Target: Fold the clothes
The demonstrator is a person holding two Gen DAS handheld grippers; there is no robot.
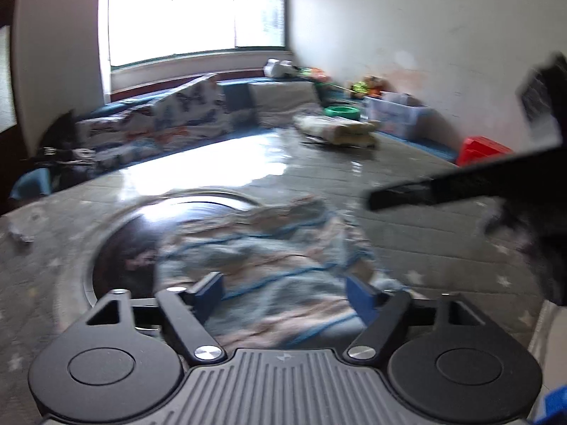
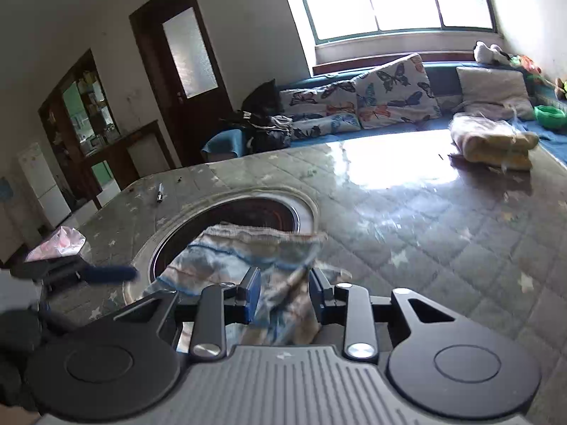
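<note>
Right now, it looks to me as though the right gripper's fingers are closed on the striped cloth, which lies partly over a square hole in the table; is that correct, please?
Not quite: the hole is round, not square, as the right wrist view shows. The rest holds: the right gripper has its fingers closed on the striped cloth, which lies partly over that hole in the table.

My bench (image 2: 443,233) wears a glossy grey quilted cover with small stars, and a round dark recess (image 2: 262,214) is sunk into it. A patterned cloth (image 2: 244,248) lies partly over that recess. Left of the recess sit a small pen-like object (image 2: 160,192) and crumpled pink plastic (image 2: 58,244); far right beyond it, a folded pile (image 2: 492,141).
</note>
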